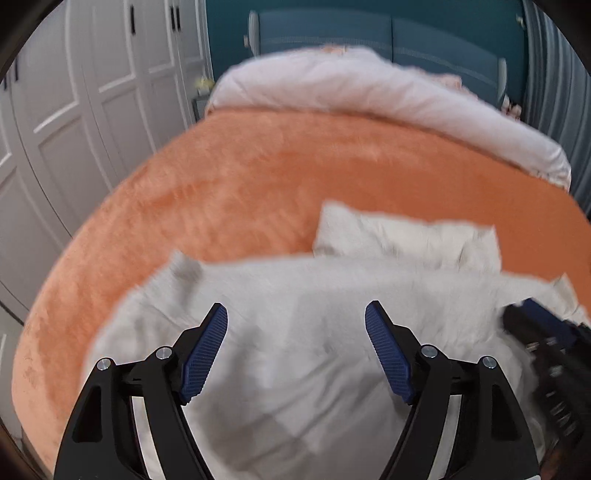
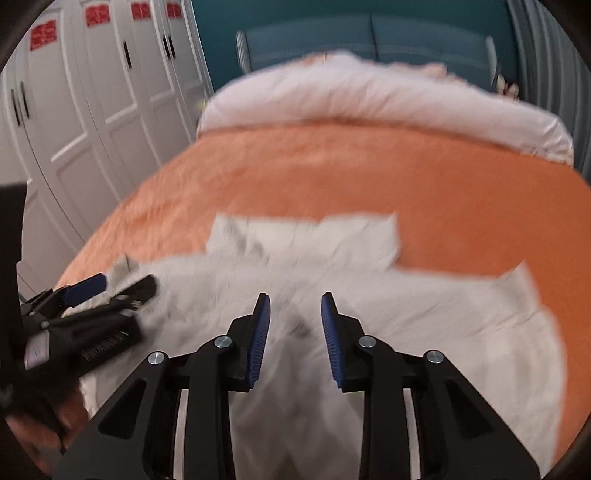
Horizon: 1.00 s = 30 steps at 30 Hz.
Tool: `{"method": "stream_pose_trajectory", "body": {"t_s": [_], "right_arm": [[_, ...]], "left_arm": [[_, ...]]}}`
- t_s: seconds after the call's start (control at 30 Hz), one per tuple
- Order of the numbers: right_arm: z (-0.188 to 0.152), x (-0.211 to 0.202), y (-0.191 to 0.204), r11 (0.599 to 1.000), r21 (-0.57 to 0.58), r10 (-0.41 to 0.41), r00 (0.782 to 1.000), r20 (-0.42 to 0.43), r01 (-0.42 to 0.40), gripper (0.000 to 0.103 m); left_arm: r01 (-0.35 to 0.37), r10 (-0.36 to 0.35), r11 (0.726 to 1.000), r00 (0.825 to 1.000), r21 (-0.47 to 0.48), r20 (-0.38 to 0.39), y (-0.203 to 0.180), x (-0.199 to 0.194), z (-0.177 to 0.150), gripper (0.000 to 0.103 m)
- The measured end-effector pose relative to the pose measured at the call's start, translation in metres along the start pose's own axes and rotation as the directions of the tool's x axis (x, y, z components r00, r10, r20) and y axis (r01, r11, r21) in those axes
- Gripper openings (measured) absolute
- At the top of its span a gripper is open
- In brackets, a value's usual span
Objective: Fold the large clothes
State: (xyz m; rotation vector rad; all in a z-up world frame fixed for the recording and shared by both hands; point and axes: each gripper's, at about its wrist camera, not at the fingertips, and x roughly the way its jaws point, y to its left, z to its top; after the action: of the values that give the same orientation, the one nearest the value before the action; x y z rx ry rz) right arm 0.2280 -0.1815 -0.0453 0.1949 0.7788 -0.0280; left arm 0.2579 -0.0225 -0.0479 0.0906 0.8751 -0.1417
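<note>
Pale grey-white garment (image 1: 295,332) spread on near part of orange blanket (image 1: 240,177), partly folded by the look of it: far portion (image 1: 406,236) lies as a flatter rectangular panel, poss. a folded-over section, w/ the nearer bulk rumpled and overlapping it. Judged approx. mid-task; edges not squared, near layers loose, at least one more fold plus smoothing prob. left. Blur too heavy to count layers or tell sleeves from body. Left gripper (image 1: 295,325) over near-left of cloth, fingers spread wide, nothing between pads, cloth seen only beneath. Right gripper (image 2: 295,317) over near-centre of garment, fingers partly apart w/ a narrow gap; no cloth pinched as far as visible, though dark smudge in the gap too blurred to name. Each gripper visible at edge of the other's view, close together above the cloth, not touching it for certain. Around: pale pink duvet (image 1: 369,88) bunched at far end of bed, teal headboard (image 1: 369,37) behind, white wardrobe doors (image 1: 92,92) on left w/ red stickers (image 2: 43,35) up top. Nothing on blanket blocking the fold; plenty of bare blanket far and right. Main hindrance likely plush blanket gripping fabric, and rumpled near edge hiding corners.
</note>
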Motion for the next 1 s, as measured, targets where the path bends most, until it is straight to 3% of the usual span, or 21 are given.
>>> {"method": "stream_pose_trajectory", "body": {"t_s": [0.17,0.4,1.0], "right_arm": [[-0.016,0.023,-0.016,0.997,0.075,0.039,0.999,-0.035,-0.036,0.026],[-0.034,0.040,-0.004,1.000,0.005,-0.028,1.000,-0.004,0.028,0.026],[-0.046,0.050,0.001,0.999,-0.011,-0.053,0.998,0.046,0.053,0.026]], "left_arm": [[0.010,-0.010,0.999,1.000,-0.034,-0.004,0.001,0.025,-0.013,0.082],[-0.040,0.040,0.999,0.998,-0.012,0.042,-0.009,0.036,-0.024,0.084],[-0.088,0.088,0.996,0.992,-0.006,0.085,-0.014,0.044,-0.033,0.085]]}}
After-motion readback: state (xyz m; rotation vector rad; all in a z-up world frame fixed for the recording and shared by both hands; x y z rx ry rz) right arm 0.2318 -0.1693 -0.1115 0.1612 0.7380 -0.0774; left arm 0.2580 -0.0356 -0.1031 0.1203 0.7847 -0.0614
